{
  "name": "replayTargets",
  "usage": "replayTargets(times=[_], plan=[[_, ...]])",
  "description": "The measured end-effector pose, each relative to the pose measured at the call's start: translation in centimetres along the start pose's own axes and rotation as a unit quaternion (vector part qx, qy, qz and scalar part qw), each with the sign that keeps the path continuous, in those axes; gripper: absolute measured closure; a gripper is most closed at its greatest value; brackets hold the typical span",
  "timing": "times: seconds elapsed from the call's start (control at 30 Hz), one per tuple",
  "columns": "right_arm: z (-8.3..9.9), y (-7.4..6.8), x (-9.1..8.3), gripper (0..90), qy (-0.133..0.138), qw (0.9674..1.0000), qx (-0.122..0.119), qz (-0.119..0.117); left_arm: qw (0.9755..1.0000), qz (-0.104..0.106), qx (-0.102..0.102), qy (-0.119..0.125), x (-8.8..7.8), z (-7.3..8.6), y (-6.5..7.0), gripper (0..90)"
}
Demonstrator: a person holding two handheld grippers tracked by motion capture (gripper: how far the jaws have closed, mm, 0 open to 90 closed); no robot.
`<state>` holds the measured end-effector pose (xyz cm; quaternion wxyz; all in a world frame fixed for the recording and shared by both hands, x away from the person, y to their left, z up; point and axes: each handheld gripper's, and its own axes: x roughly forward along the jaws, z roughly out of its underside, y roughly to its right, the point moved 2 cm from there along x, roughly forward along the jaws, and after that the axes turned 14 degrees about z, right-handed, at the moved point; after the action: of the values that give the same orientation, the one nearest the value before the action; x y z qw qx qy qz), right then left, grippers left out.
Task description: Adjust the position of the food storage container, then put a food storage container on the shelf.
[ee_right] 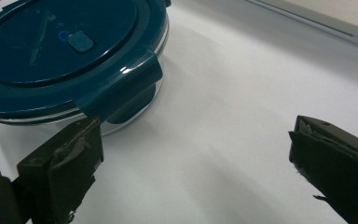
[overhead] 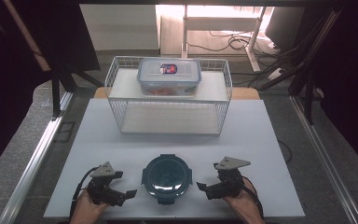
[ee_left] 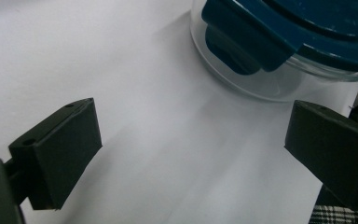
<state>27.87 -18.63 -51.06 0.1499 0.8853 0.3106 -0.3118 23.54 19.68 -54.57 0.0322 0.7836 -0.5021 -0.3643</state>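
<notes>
A round glass container with a dark teal clip-on lid (overhead: pixel 166 178) sits near the front edge of the white table (overhead: pixel 177 140), between the two grippers. My left gripper (overhead: pixel 127 196) rests on the table just left of it, open, jaws empty; in the left gripper view the container (ee_left: pixel 279 42) lies ahead at upper right. My right gripper (overhead: pixel 203 188) rests just right of it, open and empty; in the right gripper view the lid (ee_right: pixel 60 51) sits at upper left, with one clip facing the left jaw.
A white wire basket shelf (overhead: pixel 168 95) stands at the back middle of the table. On its top sits a clear rectangular lidded box (overhead: pixel 169 75) with a label and orange contents. Metal rails run along both sides of the table.
</notes>
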Motion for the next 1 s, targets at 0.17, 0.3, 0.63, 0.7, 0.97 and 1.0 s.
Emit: replayTargets(times=[0.17,0.3,0.63,0.7,0.97,1.0], plan=[[-0.2,0.0,0.0,2.0,0.006,1.0000,-0.005,0.004,0.9999,0.000,0.010,0.002,0.2,0.0,0.0,2.0],[-0.6,-0.1,-0.2,1.8,0.013,0.9999,-0.003,0.004,0.9999,0.002,0.015,0.001,0.3,-0.2,0.1,1.6],[-2.1,-1.9,0.1,0.2,-0.021,0.9989,0.025,-0.033,0.9995,0.026,0.012,0.010,0.8,-2.7,1.1,1.7],[-2.4,-2.2,0.4,0.2,-0.031,0.9983,0.025,-0.043,0.9988,0.045,0.011,0.014,1.1,-3.3,1.2,1.9],[-3.3,-3.5,1.8,3.0,-0.059,0.9908,0.057,-0.107,0.9935,0.111,-0.010,-0.025,3.4,-4.7,0.4,0.6],[-3.3,-3.5,2.1,3.7,-0.066,0.9902,0.059,-0.108,0.9921,0.121,-0.017,-0.028,3.6,-4.7,0.2,0.6]])
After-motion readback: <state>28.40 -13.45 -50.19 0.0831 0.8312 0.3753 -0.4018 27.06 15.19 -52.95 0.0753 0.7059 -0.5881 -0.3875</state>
